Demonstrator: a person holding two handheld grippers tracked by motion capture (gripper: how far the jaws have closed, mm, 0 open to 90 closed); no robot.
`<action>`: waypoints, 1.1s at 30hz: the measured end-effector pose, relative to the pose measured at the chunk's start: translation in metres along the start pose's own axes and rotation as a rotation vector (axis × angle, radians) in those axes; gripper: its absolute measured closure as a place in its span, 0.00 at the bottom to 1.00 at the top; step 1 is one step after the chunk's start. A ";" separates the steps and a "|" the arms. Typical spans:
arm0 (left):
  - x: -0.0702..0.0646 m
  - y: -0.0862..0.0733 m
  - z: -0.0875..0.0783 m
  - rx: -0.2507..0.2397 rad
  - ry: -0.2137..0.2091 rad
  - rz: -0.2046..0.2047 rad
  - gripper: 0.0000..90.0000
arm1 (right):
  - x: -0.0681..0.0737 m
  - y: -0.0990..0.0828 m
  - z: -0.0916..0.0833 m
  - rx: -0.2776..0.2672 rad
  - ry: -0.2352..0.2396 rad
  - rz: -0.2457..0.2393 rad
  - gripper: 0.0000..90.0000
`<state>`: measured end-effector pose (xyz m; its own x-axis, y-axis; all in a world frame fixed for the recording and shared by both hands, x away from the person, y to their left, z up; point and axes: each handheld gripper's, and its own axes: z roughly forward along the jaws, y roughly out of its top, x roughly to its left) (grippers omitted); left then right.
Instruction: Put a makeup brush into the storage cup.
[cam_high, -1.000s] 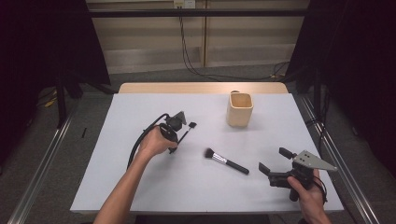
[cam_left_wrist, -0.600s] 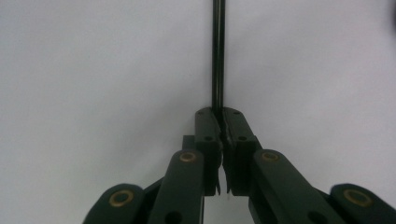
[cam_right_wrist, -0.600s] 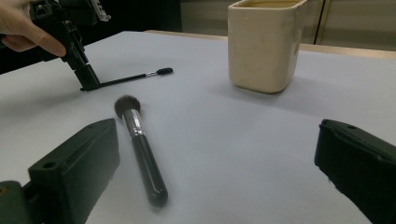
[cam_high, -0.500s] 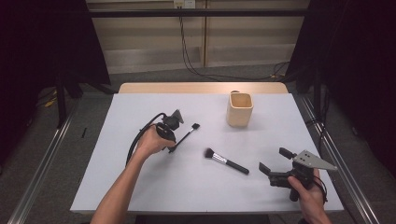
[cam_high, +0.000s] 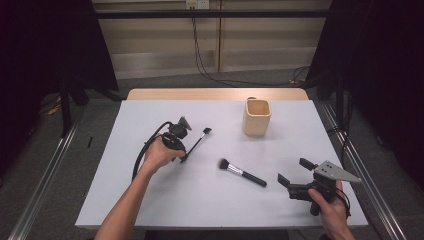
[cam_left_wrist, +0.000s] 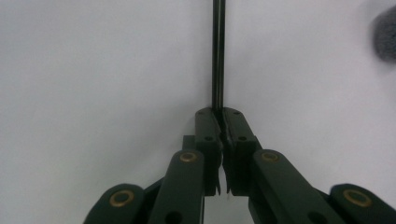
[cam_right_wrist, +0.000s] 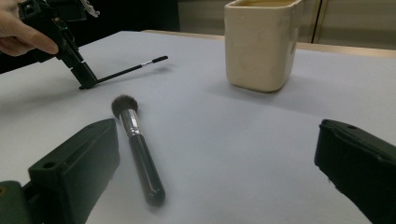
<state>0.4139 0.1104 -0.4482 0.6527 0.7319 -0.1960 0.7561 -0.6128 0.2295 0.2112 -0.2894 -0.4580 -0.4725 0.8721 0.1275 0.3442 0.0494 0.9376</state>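
My left gripper (cam_high: 184, 158) is shut on the end of a thin black brush (cam_high: 199, 140) that lies low over the white table (cam_high: 125, 200) and points away to the right. In the left gripper view the jaws (cam_left_wrist: 218, 114) are pressed together on the thin brush's handle (cam_left_wrist: 218, 56). A thicker makeup brush (cam_high: 243, 172) with a dark fluffy head lies flat at mid-table. My right gripper (cam_high: 294, 171) stands open just right of it, nothing between its jaws. In the right gripper view the makeup brush (cam_right_wrist: 138, 149) lies near the left jaw, with the left gripper (cam_right_wrist: 86, 80) and thin brush (cam_right_wrist: 130, 69) beyond.
A cream square cup (cam_high: 257, 117) stands upright at the back right of the table, also large in the right gripper view (cam_right_wrist: 260, 44). A black cable (cam_high: 142, 155) loops from the left gripper. Metal rails run along both sides of the table.
The left hand has shifted very slightly with the thin brush still held. The right gripper and the makeup brush have not moved.
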 end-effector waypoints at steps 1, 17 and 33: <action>0.000 -0.001 0.000 -0.018 0.004 0.005 0.96 | 0.000 0.000 0.000 0.001 0.001 0.001 0.00; -0.003 -0.016 -0.017 -0.247 -0.014 0.041 0.96 | 0.001 0.000 0.000 -0.003 0.003 0.006 0.00; -0.006 -0.034 -0.023 -0.454 -0.038 0.070 0.96 | 0.001 0.000 0.001 -0.009 0.007 0.008 0.00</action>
<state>0.3831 0.1343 -0.4327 0.7089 0.6768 -0.1985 0.6187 -0.4616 0.6358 0.2113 -0.2878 -0.4580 -0.4751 0.8691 0.1375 0.3410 0.0377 0.9393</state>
